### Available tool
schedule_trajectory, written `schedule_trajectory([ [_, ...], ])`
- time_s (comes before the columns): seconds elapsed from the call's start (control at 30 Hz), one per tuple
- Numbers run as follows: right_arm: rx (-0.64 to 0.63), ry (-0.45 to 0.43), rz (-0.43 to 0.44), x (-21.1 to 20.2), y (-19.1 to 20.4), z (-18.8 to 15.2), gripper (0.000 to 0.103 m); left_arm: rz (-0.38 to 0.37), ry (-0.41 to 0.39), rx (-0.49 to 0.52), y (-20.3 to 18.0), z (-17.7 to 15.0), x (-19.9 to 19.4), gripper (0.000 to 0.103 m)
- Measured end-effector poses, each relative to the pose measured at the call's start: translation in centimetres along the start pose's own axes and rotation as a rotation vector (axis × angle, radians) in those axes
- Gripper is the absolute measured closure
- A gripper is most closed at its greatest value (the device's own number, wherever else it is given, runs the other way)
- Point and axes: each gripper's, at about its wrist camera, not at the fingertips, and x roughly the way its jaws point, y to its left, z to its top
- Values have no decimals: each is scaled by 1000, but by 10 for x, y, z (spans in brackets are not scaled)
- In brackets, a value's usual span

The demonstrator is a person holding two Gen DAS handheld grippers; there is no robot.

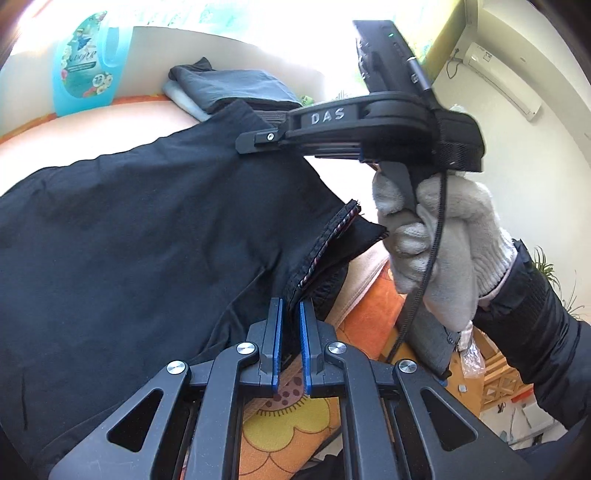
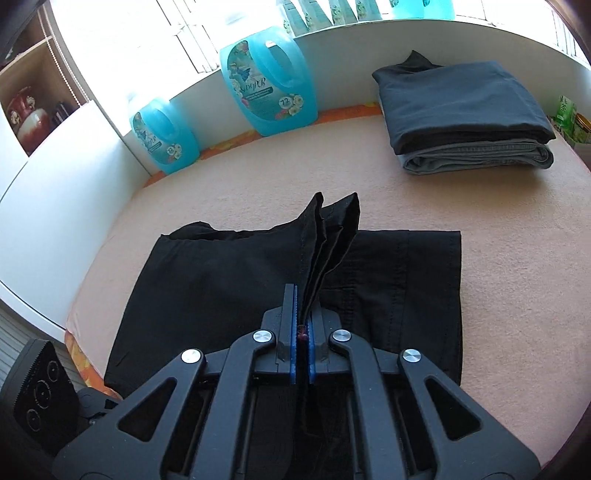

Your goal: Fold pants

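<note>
Pants [image 2: 258, 280] pinched by both jaws lie on peach blanket [image 2: 369, 192] beneath bright window [image 2: 155, 29].

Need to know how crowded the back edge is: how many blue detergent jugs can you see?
3. One jug stands mid-back by the wall, a second to its left, and a third sits cropped at the top edge. More may be hidden.

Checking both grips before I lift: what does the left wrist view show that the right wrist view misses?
Left wrist only: the gloved hand holding the right gripper, and the left gripper shut on the black pants. Right wrist only: a second blue detergent bottle and a shelf. Both: the pants, the folded stack, one bottle.
</note>
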Motion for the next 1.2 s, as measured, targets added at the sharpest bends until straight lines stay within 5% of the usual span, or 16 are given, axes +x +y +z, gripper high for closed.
schedule_trajectory([
  [0.3, -31, 56, -13, 8, -19, 0, 98, 89, -64, -29, 16, -13, -61, 88],
  [0.4, -61, 39, -108, -4, -19, -1, 74, 185, -109, -38, 34, -17, -85, 88],
  [0.5, -46, -22, -116, -31, -18, -5, 69, 258, -123, -81, 55, -23, -99, 88],
  [0.63, -92, -34, -69, -53, 8, -19, 68, 324, -144, -146, 80, -27, -110, 87],
  [0.77, -146, -17, -39, -50, 37, -28, 65, 351, -179, -198, 93, -39, -119, 74],
  [1.2, -294, 123, 150, 38, 165, -6, 64, 382, -157, -284, 109, -67, -103, 74],
])
